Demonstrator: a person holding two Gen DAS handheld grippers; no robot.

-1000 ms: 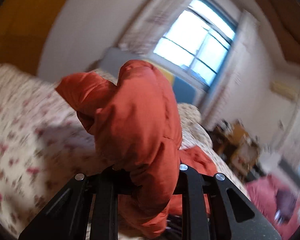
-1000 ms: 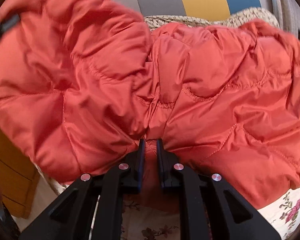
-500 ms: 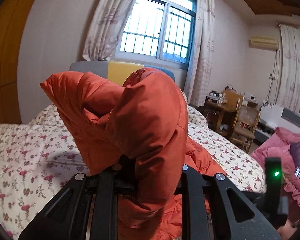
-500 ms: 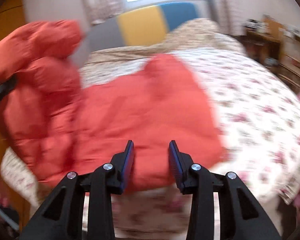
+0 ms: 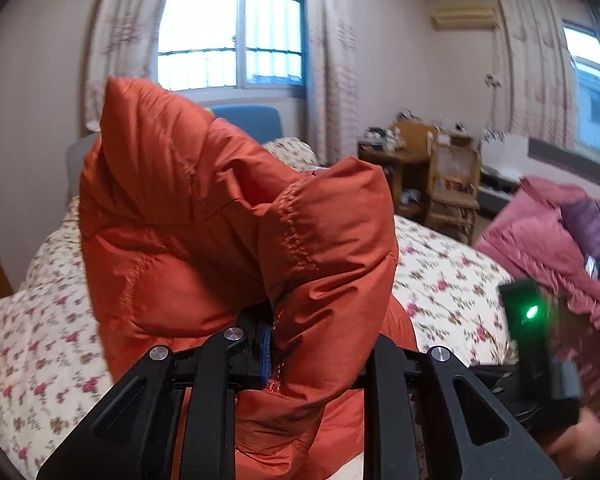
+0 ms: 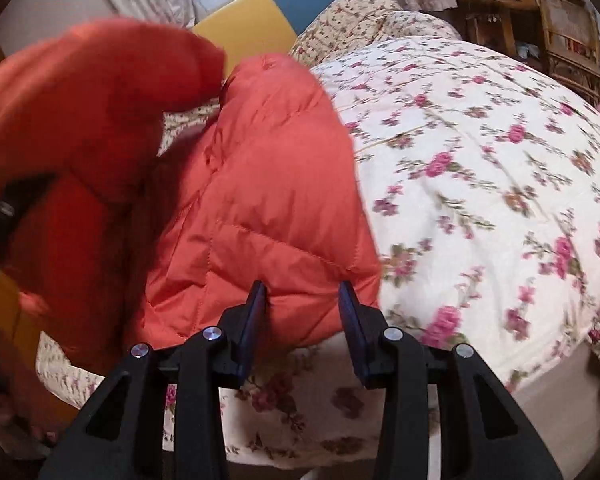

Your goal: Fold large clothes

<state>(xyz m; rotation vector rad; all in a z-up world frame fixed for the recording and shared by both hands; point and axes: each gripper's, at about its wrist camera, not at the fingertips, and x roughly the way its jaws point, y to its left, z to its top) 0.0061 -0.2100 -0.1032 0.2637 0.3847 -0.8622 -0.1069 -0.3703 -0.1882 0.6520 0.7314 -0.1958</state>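
Gripping the orange jacket (image 5: 228, 216), left tool (image 5: 284, 340); right tool (image 6: 303, 312) open.

The left wrist camera sits close behind a raised bunch of the orange jacket (image 5: 236, 240) and faces across the bed (image 5: 452, 276) toward the far window (image 5: 230, 26). The right wrist camera looks down from the bed's near edge at the jacket lying there. Both share jacket, bed and headboard (image 6: 276, 12).

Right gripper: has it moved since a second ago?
Yes. The right gripper let go of the orange jacket and backed off toward the near edge of the floral bedspread; jaws open now.
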